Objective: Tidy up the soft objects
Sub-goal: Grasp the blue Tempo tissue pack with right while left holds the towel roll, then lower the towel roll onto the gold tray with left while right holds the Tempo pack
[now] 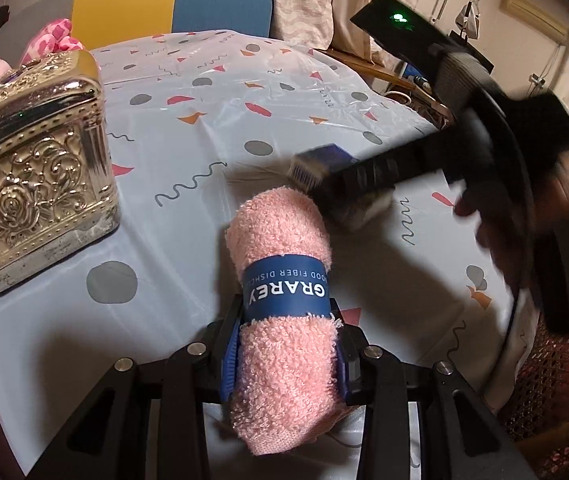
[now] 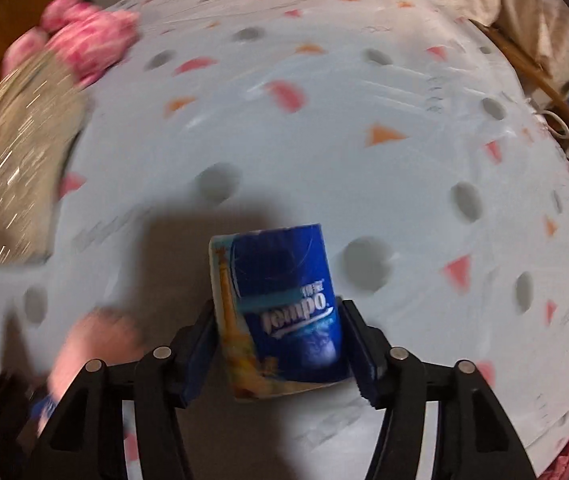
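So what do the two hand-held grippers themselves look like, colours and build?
Both are matte black. The left hand-held gripper has angular linkage arms with cut-out slots, silver round pivot pins and blue ribbed finger pads. The right hand-held gripper is the same build; seen from the left view, its body carries a green light. No cables are visible.

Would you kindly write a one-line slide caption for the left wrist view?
Left gripper clamps a rolled pink dishcloth above the patterned tablecloth, beside an ornate golden box.
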Tool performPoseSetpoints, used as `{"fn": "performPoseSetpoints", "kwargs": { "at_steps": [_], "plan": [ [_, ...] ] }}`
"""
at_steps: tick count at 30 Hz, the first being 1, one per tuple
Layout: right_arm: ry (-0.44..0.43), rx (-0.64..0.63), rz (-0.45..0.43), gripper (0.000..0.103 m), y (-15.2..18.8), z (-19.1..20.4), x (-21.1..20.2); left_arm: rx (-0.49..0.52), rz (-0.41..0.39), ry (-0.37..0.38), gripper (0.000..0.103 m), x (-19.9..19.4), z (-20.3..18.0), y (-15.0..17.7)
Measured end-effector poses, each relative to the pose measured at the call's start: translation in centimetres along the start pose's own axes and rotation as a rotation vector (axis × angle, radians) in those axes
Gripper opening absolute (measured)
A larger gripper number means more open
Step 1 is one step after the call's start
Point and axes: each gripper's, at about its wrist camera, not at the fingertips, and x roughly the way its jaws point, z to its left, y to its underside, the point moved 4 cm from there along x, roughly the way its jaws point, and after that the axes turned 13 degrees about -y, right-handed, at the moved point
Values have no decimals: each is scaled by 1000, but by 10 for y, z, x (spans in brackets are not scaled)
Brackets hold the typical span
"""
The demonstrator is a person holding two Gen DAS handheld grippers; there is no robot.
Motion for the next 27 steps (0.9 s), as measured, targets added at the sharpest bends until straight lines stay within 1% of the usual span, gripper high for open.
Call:
{"fn": "performPoseSetpoints", "kwargs": {
  "at_steps": [2,3,5,6,9,10,11,13,14,17,18,20,24,27],
  "plan": [
    [20,-26,-32,62,9,11,1,-5,9,1,38,-1,1,0],
    [30,-14,-51,62,12,12,2,-7,13,2,38,-2,1,0],
    [17,0,-53,63,11,10,3,-7,22,1,38,-5,3,1],
    [-2,9,-65,65,11,7,4,-8,25,-1,38,-7,3,2],
    [3,-19,-84,67,12,8,6,-3,29,-11,39,-13,5,8],
    [5,-21,-87,67,12,9,7,0,28,-4,41,-16,6,11],
    [7,-22,-92,68,12,10,7,2,28,7,45,-17,7,12],
    [11,-31,-103,72,14,15,8,-14,35,55,50,-19,10,13],
    [14,-33,-105,75,13,19,6,-15,39,67,52,-20,11,14],
    [11,-17,-102,82,8,15,7,0,57,75,59,-22,9,13],
    [8,-12,-99,83,5,15,8,-2,64,77,60,-22,8,12],
    [6,-11,-92,84,8,11,4,-8,85,66,66,-23,6,9],
    [-9,-2,-70,85,5,8,3,16,86,9,66,-28,3,2],
    [-21,2,-55,86,3,7,4,37,90,-5,66,-28,0,-4]
  ]
}}
